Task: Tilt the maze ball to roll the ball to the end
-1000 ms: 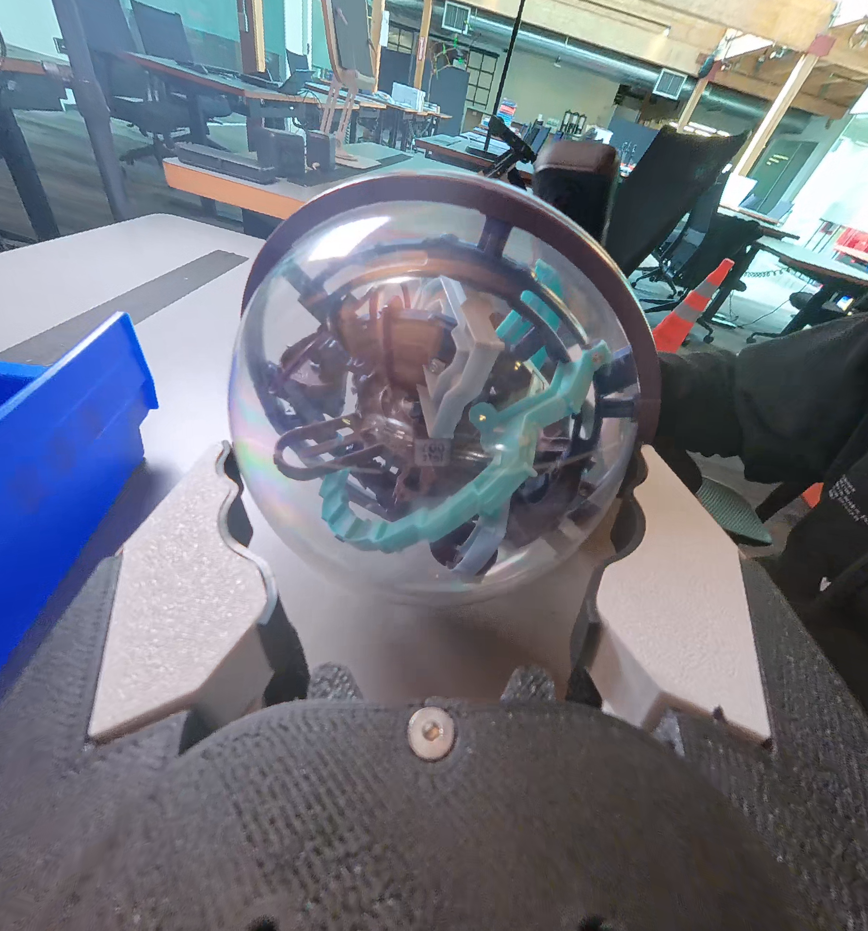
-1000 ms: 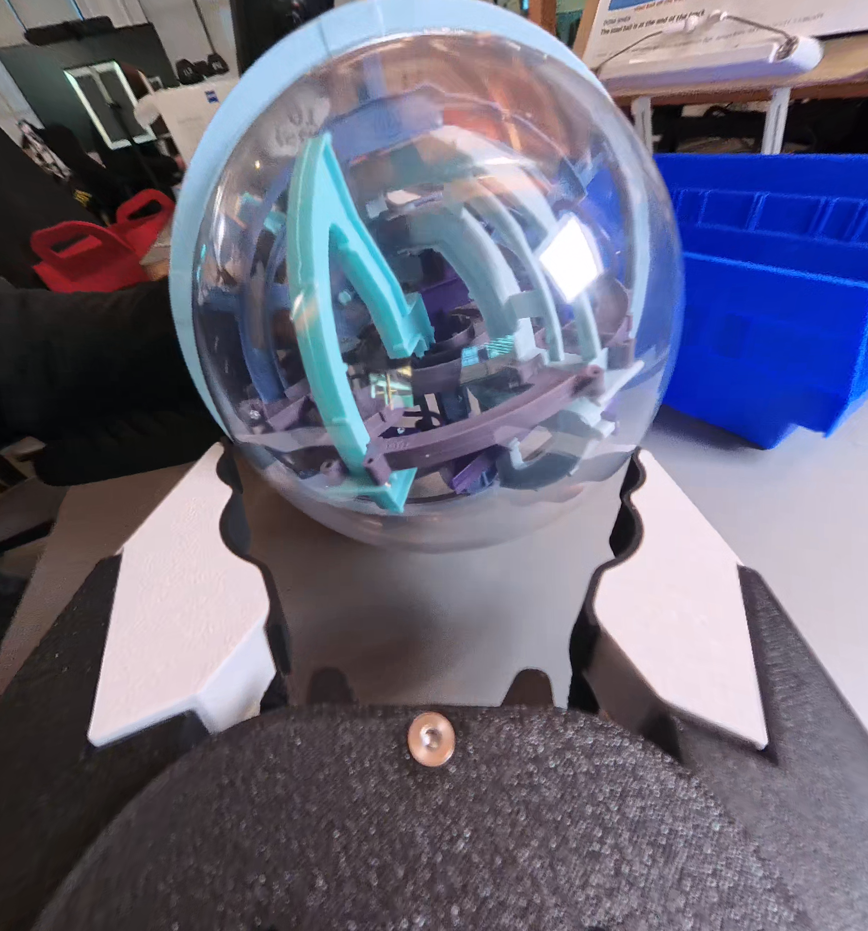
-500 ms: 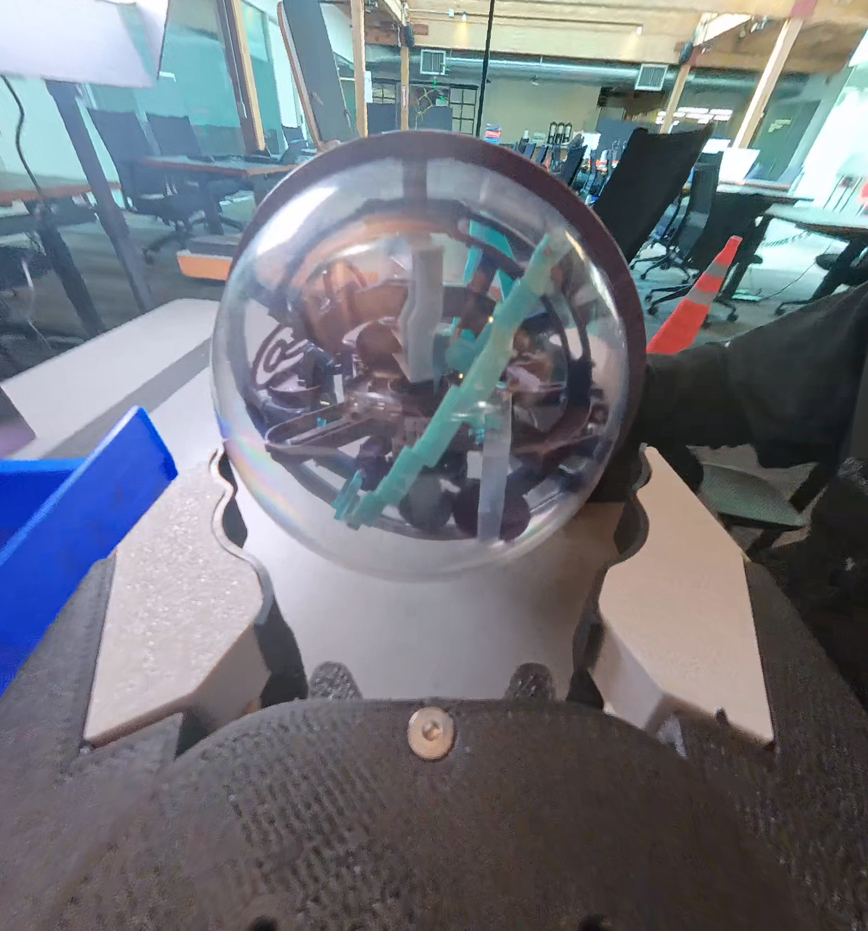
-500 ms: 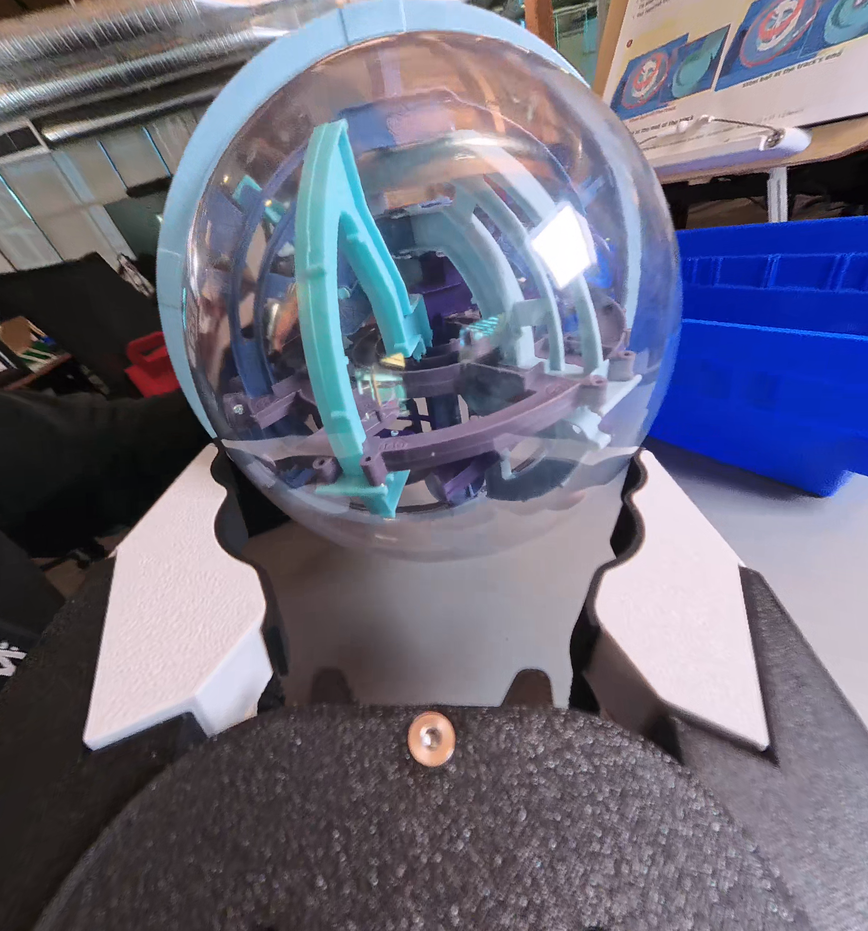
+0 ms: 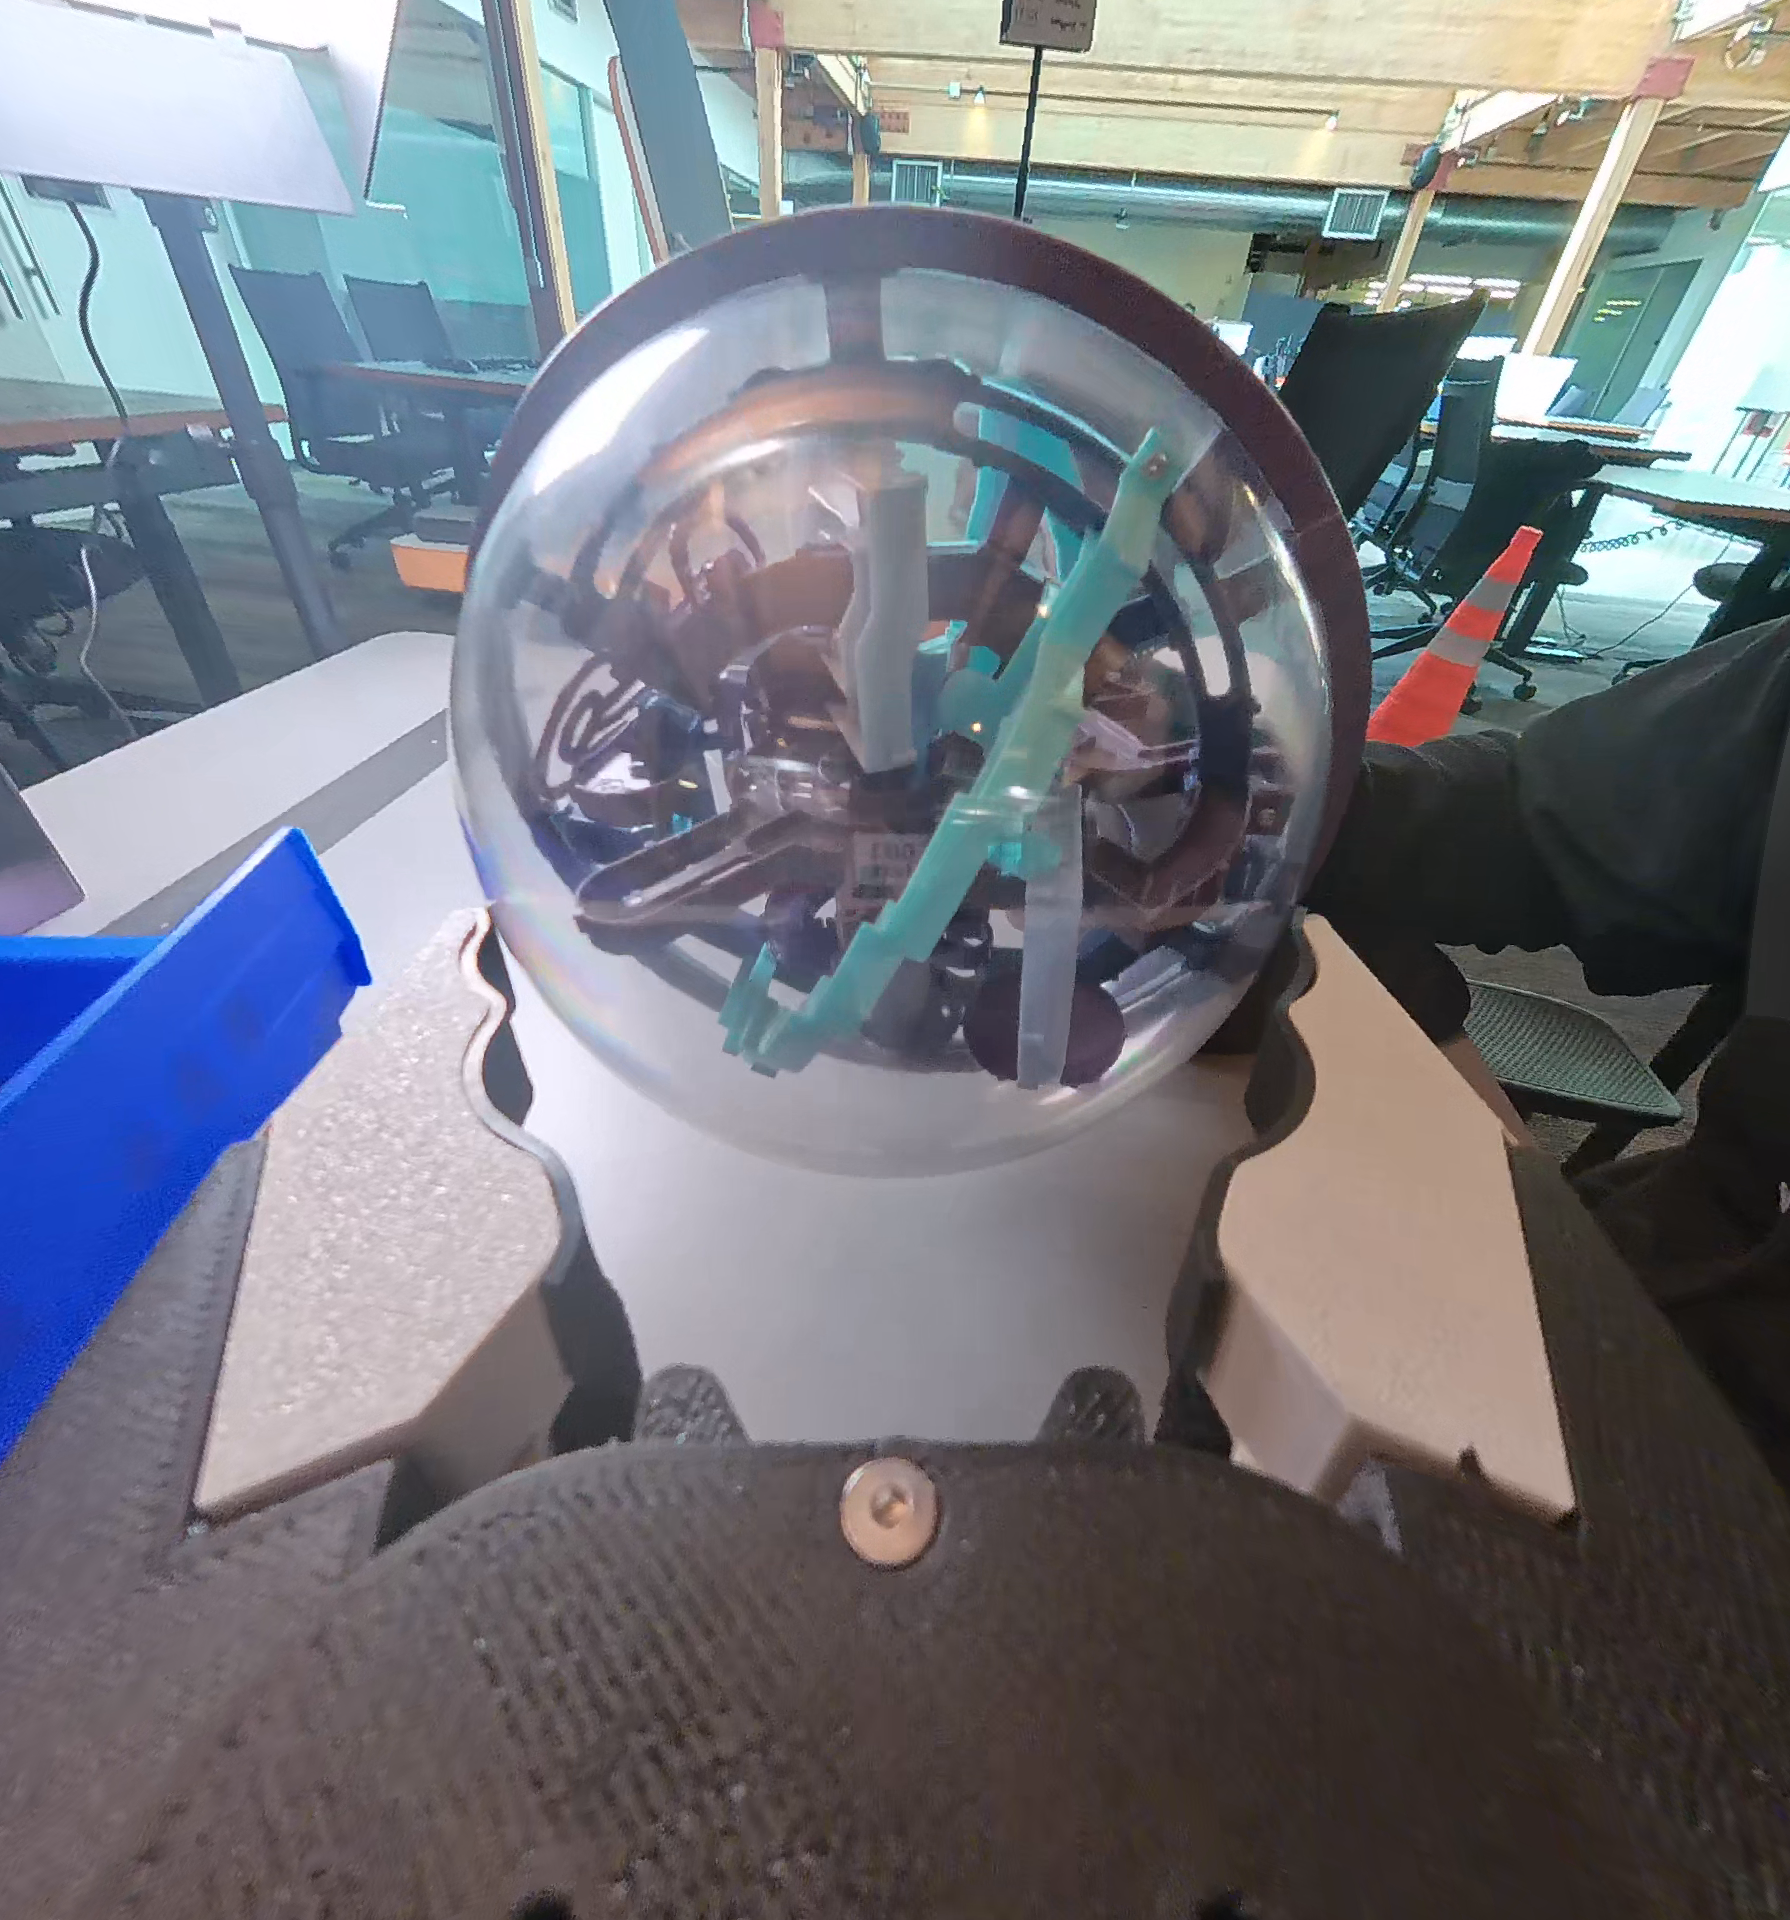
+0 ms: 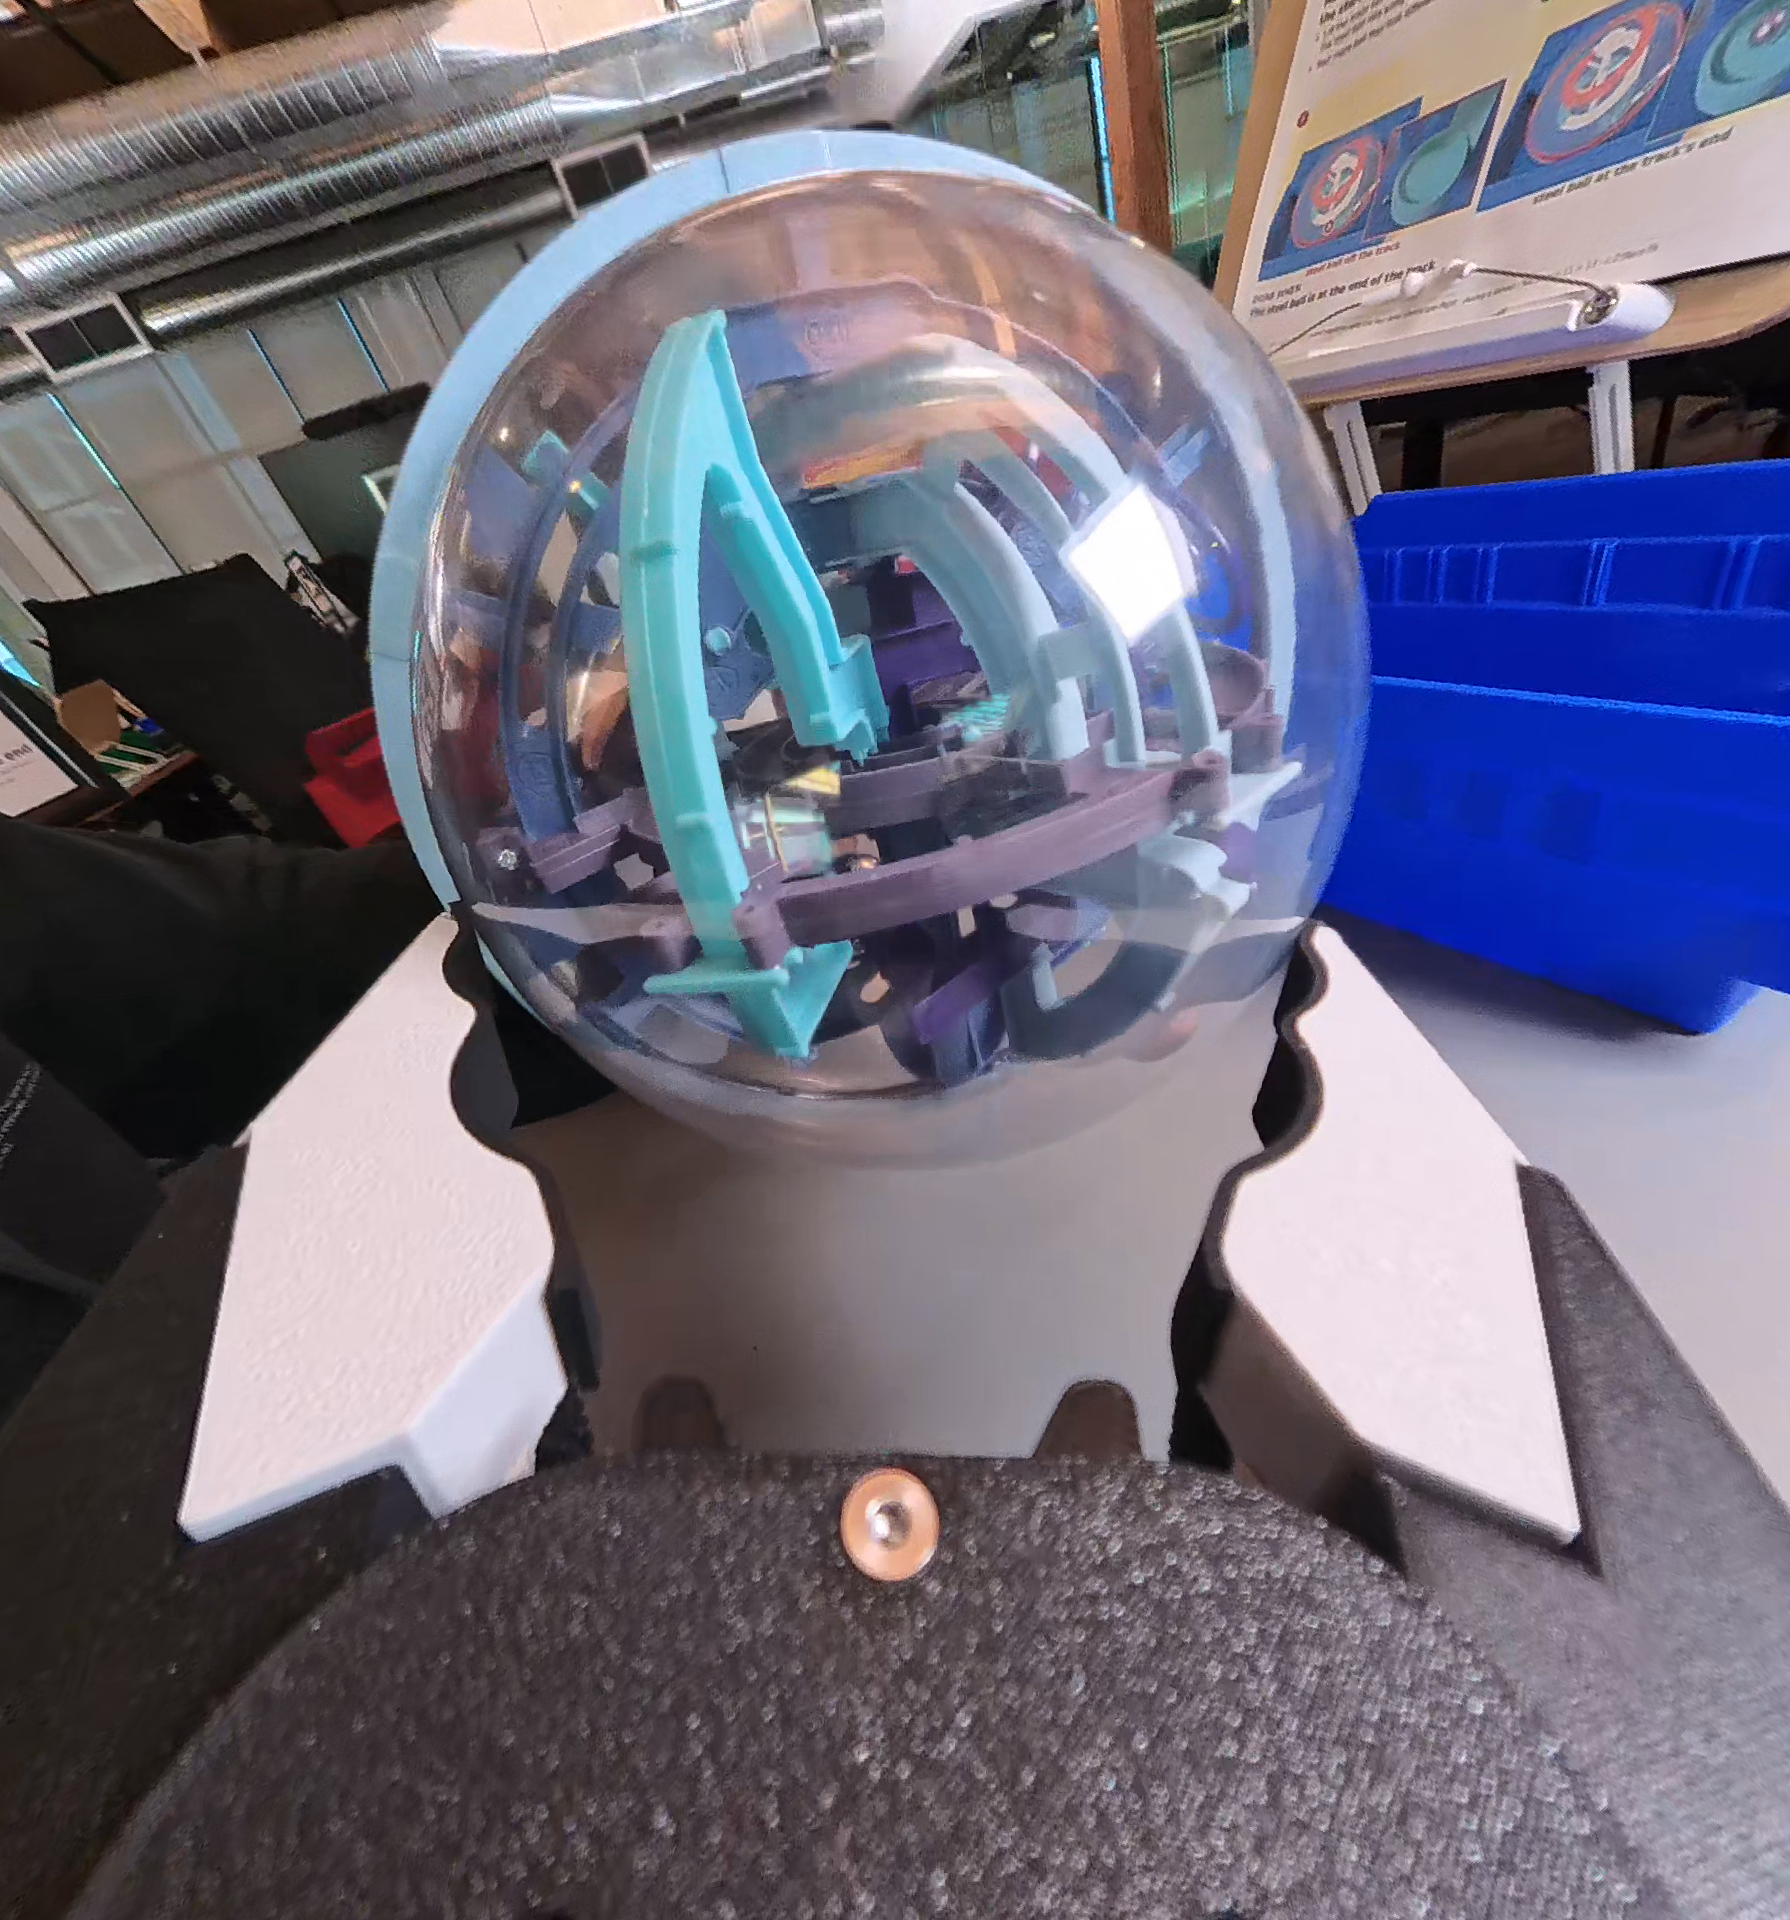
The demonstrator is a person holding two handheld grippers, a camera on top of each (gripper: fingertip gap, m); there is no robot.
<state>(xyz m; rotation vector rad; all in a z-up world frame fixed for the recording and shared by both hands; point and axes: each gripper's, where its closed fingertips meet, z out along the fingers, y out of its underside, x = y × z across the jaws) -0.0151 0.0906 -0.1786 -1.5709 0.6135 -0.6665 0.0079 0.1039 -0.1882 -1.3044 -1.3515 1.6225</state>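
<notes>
Maze ball [image 5: 901, 686] is off the bench [image 5: 247, 748], pinched between the wide-spread fingers of left tool [image 5: 891, 966] and right tool [image 6: 880, 977]. Small ball not locatable inside; tilting presumably unfinished.

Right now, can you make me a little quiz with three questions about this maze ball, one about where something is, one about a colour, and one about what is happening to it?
1. Where is the blue bin in the right wrist view?
A. right of the maze ball
B. on top of it
C. inside it

2. What colour is the traffic cone?
A. green
B. orange
C. pink

3. The maze ball is:
A. flat on the floor
B. between the left hand-held gripper's fingers
C. broken open

Answers: A, the bin stands right of it; B, an orange cone; B, a finger sits each side.
</notes>
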